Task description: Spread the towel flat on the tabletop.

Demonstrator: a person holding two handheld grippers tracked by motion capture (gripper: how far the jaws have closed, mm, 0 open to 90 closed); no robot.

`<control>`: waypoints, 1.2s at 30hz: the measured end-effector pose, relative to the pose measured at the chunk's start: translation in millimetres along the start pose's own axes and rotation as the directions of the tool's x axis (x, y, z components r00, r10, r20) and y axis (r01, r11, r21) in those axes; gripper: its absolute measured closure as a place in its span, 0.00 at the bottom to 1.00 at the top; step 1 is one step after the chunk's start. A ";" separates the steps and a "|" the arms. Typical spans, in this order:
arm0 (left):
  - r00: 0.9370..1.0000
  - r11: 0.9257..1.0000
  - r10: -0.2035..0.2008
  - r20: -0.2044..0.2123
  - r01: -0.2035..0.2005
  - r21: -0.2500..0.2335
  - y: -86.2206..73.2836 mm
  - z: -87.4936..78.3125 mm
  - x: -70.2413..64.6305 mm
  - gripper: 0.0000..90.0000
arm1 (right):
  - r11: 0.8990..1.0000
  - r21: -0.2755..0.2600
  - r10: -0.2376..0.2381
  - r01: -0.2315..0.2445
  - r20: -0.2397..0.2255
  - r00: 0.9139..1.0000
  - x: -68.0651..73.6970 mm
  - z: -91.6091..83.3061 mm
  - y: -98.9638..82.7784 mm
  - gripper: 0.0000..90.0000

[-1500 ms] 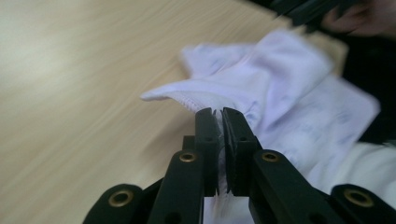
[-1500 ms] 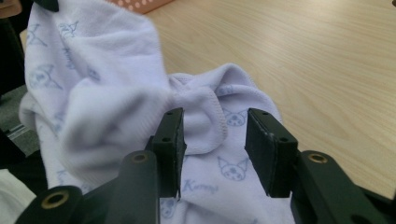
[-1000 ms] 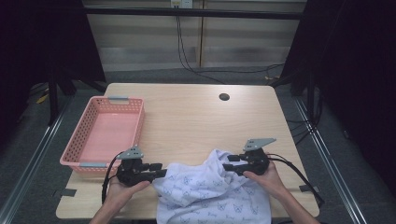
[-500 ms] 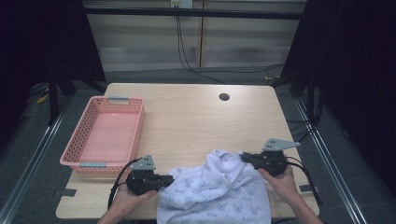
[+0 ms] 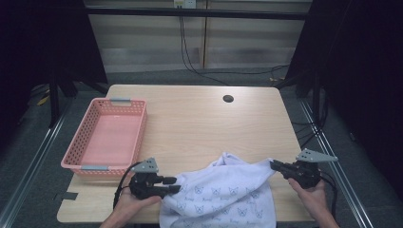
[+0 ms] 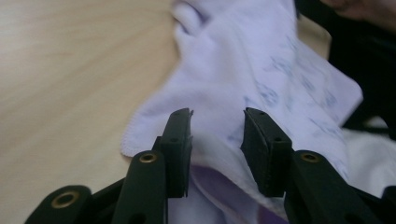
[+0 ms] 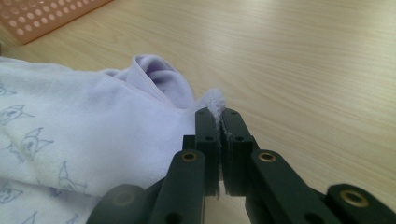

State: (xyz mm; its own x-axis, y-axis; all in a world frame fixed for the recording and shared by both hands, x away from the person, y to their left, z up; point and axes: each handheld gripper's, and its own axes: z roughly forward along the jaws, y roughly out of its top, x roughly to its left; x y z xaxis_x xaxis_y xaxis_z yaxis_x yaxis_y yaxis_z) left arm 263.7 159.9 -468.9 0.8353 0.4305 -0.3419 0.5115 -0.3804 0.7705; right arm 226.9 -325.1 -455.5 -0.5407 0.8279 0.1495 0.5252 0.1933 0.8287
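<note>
A white cloth with a small blue print point(image 5: 223, 194) lies crumpled at the table's near edge. My right gripper point(image 5: 273, 165) holds its right corner out to the side. In the right gripper view the jaws of that gripper point(image 7: 217, 114) are shut on the frayed corner of the cloth point(image 7: 93, 126). My left gripper point(image 5: 173, 184) rests at the cloth's left edge. Its jaws have just been opening. In the left gripper view this gripper point(image 6: 217, 116) stands open, and a fold of the cloth point(image 6: 261, 70) lies between the pads without being pressed.
A pink plastic basket point(image 5: 76, 161) stands empty at the left of the wooden table point(image 5: 199, 123), and its corner point(image 7: 46, 14) shows in the right gripper view. A round cable hole point(image 5: 228, 99) sits near the far edge. Black frame posts flank the table.
My right gripper has moved to the right with the cloth's corner, stretching that side out. The left gripper has stayed near the cloth's left edge.
</note>
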 end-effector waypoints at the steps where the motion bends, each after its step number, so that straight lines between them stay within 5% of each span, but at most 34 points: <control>1: 0.999 1.000 -0.025 -0.024 0.025 -0.005 2.3 0.3 7.4 0.68 | 1.000 -0.004 -0.001 0.001 -0.005 1.000 0.4 0.9 0.9 0.97; 6: 0.992 0.993 -0.103 -0.073 0.107 0.056 2.0 17.9 27.1 0.64 | 1.000 0.000 -0.002 0.002 -0.022 1.000 1.2 5.3 2.2 0.97; 13: 0.989 0.989 -0.057 -0.138 0.074 0.125 -2.3 31.0 29.5 0.48 | 1.000 0.011 -0.003 0.004 -0.036 0.999 0.3 9.7 1.0 0.96; 16: 0.990 0.990 -0.004 -0.141 0.023 0.137 -2.9 35.6 23.3 0.47 | 1.000 0.008 -0.010 0.010 -0.043 0.999 0.8 10.3 1.5 0.96; 18: 0.993 0.988 0.037 -0.108 -0.021 0.152 -3.5 38.7 18.3 0.54 | 1.000 0.012 -0.009 0.009 -0.046 0.999 1.4 10.7 1.9 0.96; 23: 0.997 0.981 0.052 -0.052 -0.042 0.187 -3.5 41.3 13.3 0.83 | 1.000 0.015 -0.012 0.013 -0.054 0.998 2.2 12.8 1.9 0.96; 27: 0.999 0.986 0.020 -0.041 -0.012 0.167 -3.4 38.0 16.4 0.93 | 1.000 0.012 -0.014 0.015 -0.056 0.998 2.7 12.1 2.7 0.96; 31: 0.999 0.998 -0.019 -0.045 0.022 0.065 3.2 23.0 18.7 0.94 | 1.000 -0.008 -0.008 0.008 -0.054 0.998 1.3 8.4 5.4 0.96; 36: 0.999 0.999 -0.026 -0.040 0.025 -0.029 17.0 9.5 18.7 0.94 | 0.998 -0.062 0.000 -0.003 -0.051 0.999 -0.5 0.0 17.1 0.96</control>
State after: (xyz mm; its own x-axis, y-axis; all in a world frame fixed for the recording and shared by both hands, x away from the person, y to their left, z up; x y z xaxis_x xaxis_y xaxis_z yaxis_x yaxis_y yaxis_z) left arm 290.0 153.7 -467.3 0.8130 0.4727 -0.3400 0.5260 -0.3459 0.7770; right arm 236.2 -322.2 -441.4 -0.5733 0.8001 0.1764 0.4848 0.1578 0.8603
